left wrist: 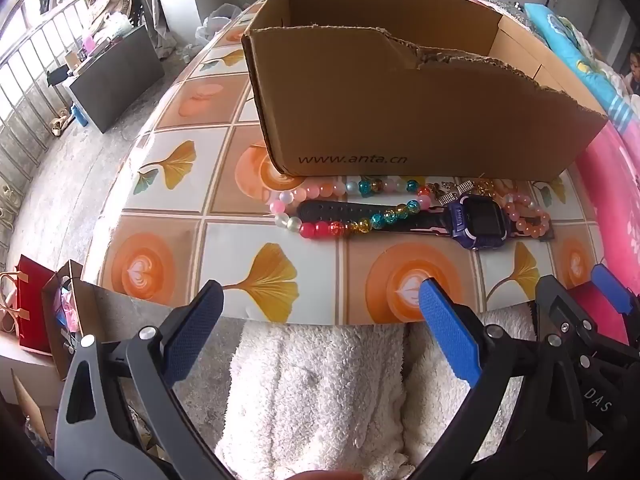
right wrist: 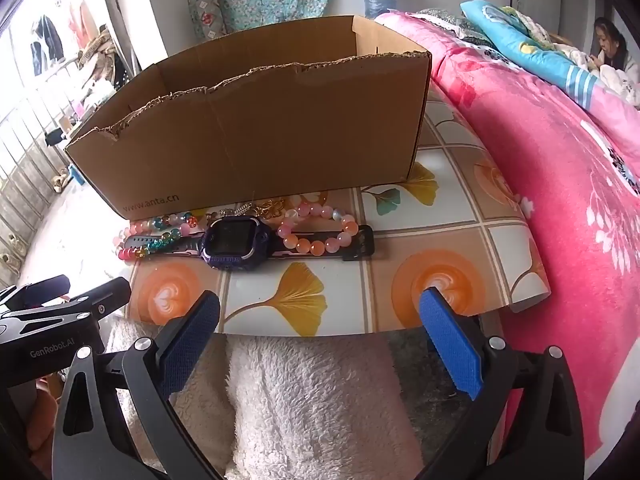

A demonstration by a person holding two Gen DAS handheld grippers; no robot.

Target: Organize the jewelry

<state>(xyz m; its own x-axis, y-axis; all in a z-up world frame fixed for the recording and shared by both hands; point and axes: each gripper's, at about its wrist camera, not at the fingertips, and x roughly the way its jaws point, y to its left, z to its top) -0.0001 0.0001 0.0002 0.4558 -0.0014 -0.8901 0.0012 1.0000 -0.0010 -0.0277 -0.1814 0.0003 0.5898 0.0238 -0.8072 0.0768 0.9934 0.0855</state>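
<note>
Both sets of jaws stand wide apart with nothing between them. The left gripper point(left wrist: 322, 300) and the right gripper point(right wrist: 320, 300) hang side by side over the near edge of the desk point(left wrist: 168, 236), above the person's lap in its fluffy white cloth point(left wrist: 320, 384), tilted down toward the desk. Neither touches anything.

The jewelry lies in a row close along the foot of the cardboard box point(left wrist: 400, 112). A multicoloured bead bracelet point(left wrist: 360, 224) sits on the left end, draped over the strap of a purple watch point(right wrist: 236, 246) that lies flat along the row. A pink-orange bead bracelet point(right wrist: 320, 232) rests over the watch's other strap, and small gold and silver pieces point(right wrist: 256, 208) lie just behind, almost against the box wall; what they are is too small to tell.

As I judge it, the task is at its very start: nothing is lifted, and the box, open at the top with a torn front edge, looks like the place to put things. Its inside is hidden. The next move calls for one gripper to reach forward and down to a single item. The bracelets overlap the watch straps, so a bracelet should come off first, or the watch may drag along.

There is bare desk between jaws and row, so the approach is free. The box wall hems the row from behind, the pink bedding point(right wrist: 560, 184) crowds the right edge of the desk, and the left edge drops to the floor.
</note>
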